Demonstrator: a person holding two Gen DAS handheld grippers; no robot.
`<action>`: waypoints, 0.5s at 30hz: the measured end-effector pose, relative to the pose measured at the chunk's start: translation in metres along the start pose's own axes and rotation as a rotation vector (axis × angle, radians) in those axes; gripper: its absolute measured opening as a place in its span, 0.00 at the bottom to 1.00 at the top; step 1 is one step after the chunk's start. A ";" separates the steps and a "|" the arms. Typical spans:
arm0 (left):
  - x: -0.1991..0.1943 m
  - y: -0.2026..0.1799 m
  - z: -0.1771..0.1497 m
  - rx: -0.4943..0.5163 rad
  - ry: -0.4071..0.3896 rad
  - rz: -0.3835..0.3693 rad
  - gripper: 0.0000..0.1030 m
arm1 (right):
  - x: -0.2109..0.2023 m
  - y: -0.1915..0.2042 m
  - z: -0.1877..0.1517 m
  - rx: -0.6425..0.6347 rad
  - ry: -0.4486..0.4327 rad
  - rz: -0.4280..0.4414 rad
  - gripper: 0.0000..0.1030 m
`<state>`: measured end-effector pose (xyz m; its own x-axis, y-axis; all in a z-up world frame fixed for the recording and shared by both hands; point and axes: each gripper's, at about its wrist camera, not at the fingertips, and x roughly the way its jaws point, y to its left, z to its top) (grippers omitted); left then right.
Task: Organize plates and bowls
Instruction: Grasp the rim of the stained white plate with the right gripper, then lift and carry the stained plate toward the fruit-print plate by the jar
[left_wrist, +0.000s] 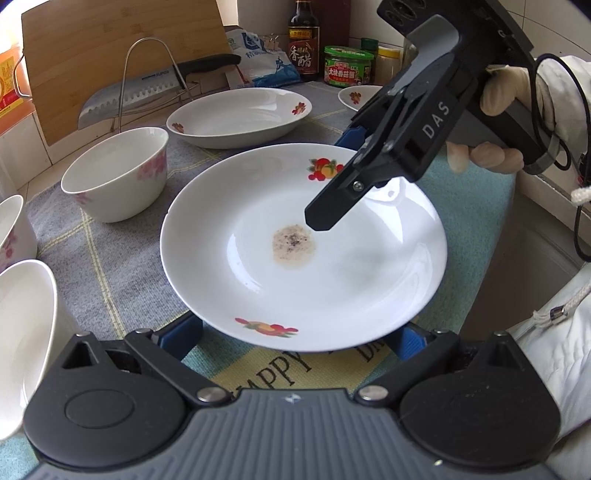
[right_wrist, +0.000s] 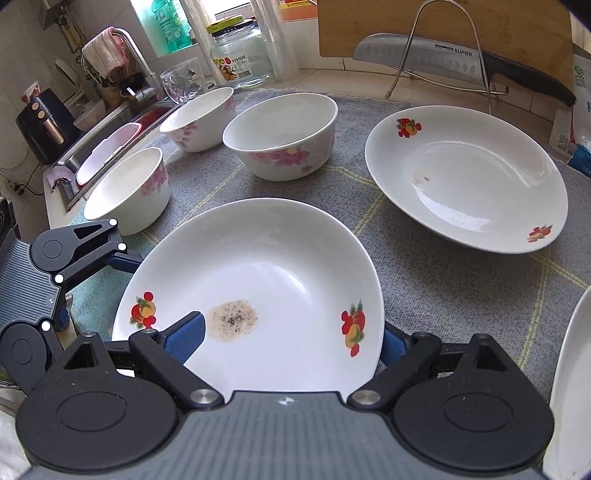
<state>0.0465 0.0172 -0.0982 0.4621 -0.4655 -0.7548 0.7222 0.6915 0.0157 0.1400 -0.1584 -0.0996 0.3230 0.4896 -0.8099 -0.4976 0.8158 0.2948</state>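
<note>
Left gripper (left_wrist: 295, 338): open wide, fingers beside the plate's (left_wrist: 332, 280) near rim.
Right gripper (right_wrist: 291, 338): one finger (right_wrist: 186, 334) over the rim, one under; grip unclear.
Plate: stained centre.

left gripper (left_wrist: 295, 336): black linkage arms, blue finger pads, silver pivot screws, ribbed grey body
right gripper (right_wrist: 291, 339): same build, white "DAS" lettering, black cable
hand (left_wrist: 495, 99): cream glove, white sleeve

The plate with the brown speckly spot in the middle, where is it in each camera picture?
Left wrist view: the stained plate fills the centre, with the right tool over its far right side.
Right wrist view: the same plate sits low and centre, its near rim between the tool's blue pads.
Shared landmark: the big knife on the wire rack.
</note>
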 end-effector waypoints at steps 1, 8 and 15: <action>0.000 0.000 0.000 0.003 0.000 -0.001 1.00 | -0.001 -0.001 0.001 0.010 0.002 0.011 0.94; 0.000 -0.001 0.003 0.033 -0.001 -0.001 1.00 | -0.002 -0.011 0.006 0.073 0.013 0.066 0.94; 0.001 -0.002 0.006 0.055 0.004 -0.004 1.00 | -0.003 -0.017 0.008 0.132 0.018 0.096 0.95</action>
<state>0.0481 0.0121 -0.0950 0.4573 -0.4659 -0.7575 0.7510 0.6586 0.0483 0.1536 -0.1710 -0.0986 0.2641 0.5624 -0.7836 -0.4148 0.7997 0.4341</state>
